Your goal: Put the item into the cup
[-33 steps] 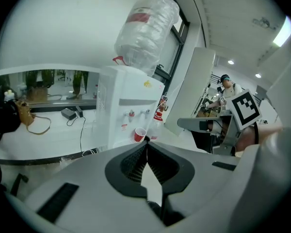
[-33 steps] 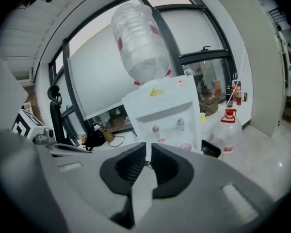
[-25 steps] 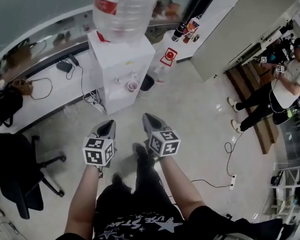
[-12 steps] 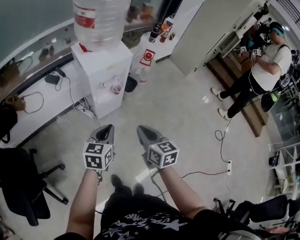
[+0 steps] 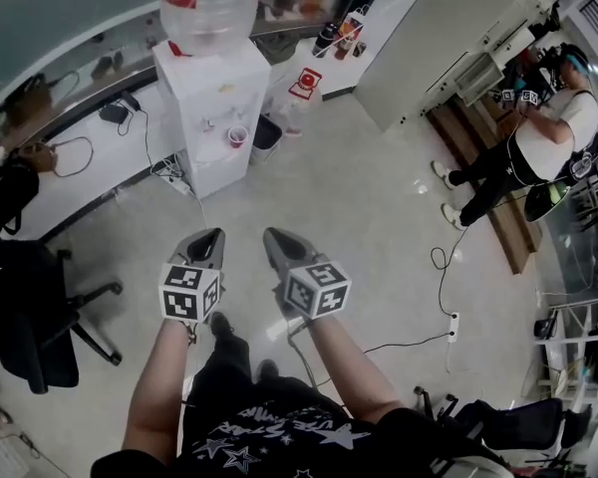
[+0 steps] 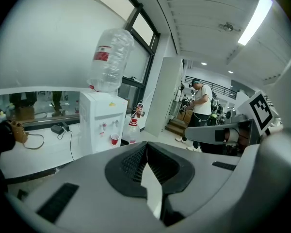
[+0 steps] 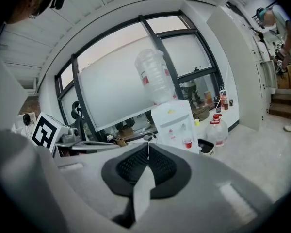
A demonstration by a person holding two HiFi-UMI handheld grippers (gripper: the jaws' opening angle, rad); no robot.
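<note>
Left tongs: shut, ribbed pads pressed together, nothing between them. Right tongs: likewise closed, empty. Both held side by side, pointing toward the tall white water dispenser, well apart from it across bare floor.

Task's receiver: small red cup, upright in the recess on the dispenser's front, under the taps. Item to go in: not identifiable in any view, not in either tongs.

Handling, judged only:
- Cup probably thin-walled, light, easy to tip or crush; best left standing in the recess and loaded from above.
- If steadying needed, gentle pinch on the wall near the rim, across the mouth; no hard squeeze.
- Narrow mouth, so release low and centred.
- Item's weight and stiffness unknown until found.

View comparison:
- Head view: gives the layout, namely both tongs, the floor gap to the dispenser, the clear inverted water bottle on top of it, a black office chair far left of it, a person in a white top far right of it. Pad contact not readable here.
- Left gripper view: pad closure plain; same person seen standing, right of the dispenser.
- Right gripper view: pad closure plain; clear jug with red cap and black bin on the floor just right of the dispenser.
</note>
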